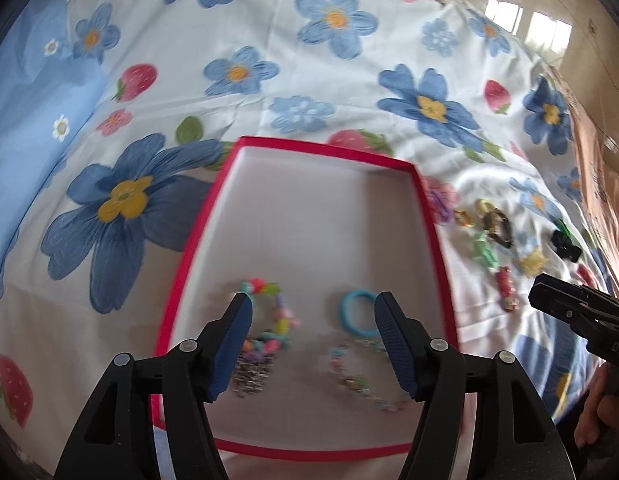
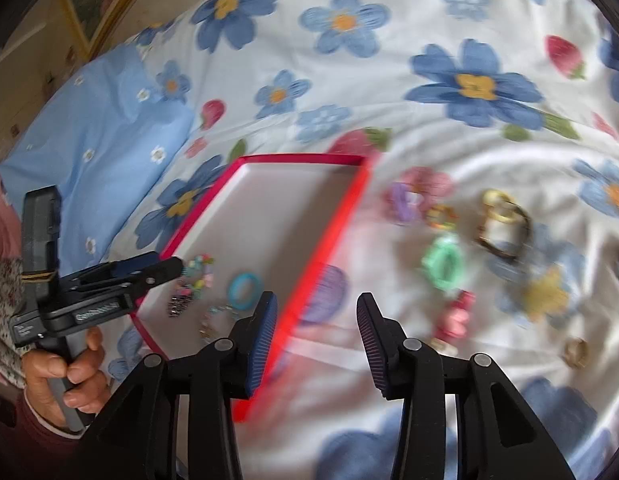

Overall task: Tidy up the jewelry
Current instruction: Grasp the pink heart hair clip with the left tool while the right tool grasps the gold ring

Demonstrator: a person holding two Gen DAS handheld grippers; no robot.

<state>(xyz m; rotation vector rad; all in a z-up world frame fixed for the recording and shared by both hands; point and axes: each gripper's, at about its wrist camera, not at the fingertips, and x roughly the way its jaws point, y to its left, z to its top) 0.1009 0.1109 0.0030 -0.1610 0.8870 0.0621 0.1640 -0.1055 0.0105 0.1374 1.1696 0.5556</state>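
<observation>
A shallow white tray with a red rim [image 1: 329,148] [image 2: 301,158] lies on the flowered sheet. In its near end lie a colourful bead bracelet [image 1: 277,320], a blue ring [image 1: 355,312] [image 2: 245,290], a silver chain [image 1: 251,376] and a beaded chain [image 1: 361,384]. My left gripper [image 1: 313,304] hangs open above these pieces, holding nothing. My right gripper [image 2: 317,300] is open and empty over the tray's right rim. On the sheet right of the tray lie loose pieces: a purple one [image 2: 401,202], a green one [image 2: 443,264], a dark bangle [image 2: 505,228] and a pink one [image 2: 455,318].
A light blue pillow [image 2: 97,132] lies left of the tray. A person's hand [image 2: 69,376] grips the left tool's handle. A yellow flower piece [image 2: 547,294] and a small ring [image 2: 575,352] lie farther right. The bed's edge and floor [image 1: 569,0] show at the far right.
</observation>
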